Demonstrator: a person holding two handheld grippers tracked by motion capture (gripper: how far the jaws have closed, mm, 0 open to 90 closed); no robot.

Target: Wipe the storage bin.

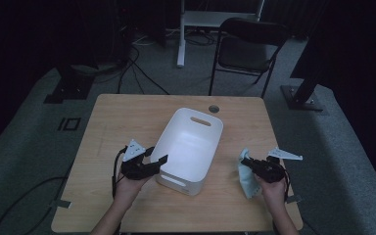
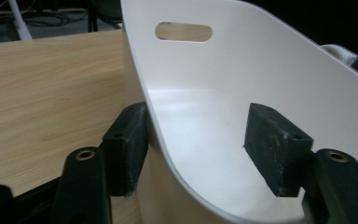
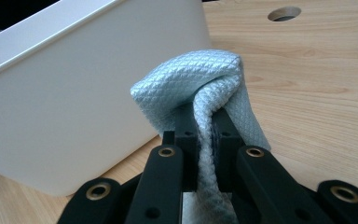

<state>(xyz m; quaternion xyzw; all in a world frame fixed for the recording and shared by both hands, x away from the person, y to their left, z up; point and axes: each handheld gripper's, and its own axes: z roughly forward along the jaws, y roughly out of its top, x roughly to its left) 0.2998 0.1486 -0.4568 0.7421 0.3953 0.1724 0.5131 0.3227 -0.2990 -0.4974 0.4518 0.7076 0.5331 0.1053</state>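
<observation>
Right gripper [image 1: 245, 161] clamped on the waffle-weave cloth [image 3: 200, 84] beside the white tub [image 1: 169, 142] — lift clear of its rim, then lower inside — left gripper [image 1: 157, 155] jaws apart, straddling the wall.

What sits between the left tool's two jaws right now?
The white bin's side wall: in the left gripper view, one jaw stands outside it and one inside, with the left tool open, its inner pad clear of the wall.

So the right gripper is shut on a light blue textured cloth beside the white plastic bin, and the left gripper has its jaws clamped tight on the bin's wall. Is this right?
Not fully. The left gripper is open: its jaws straddle the wall of the white plastic bin, and the inner pad stands clear of it, as the left gripper view shows. The right gripper is indeed shut on the light blue textured cloth beside the bin.
</observation>
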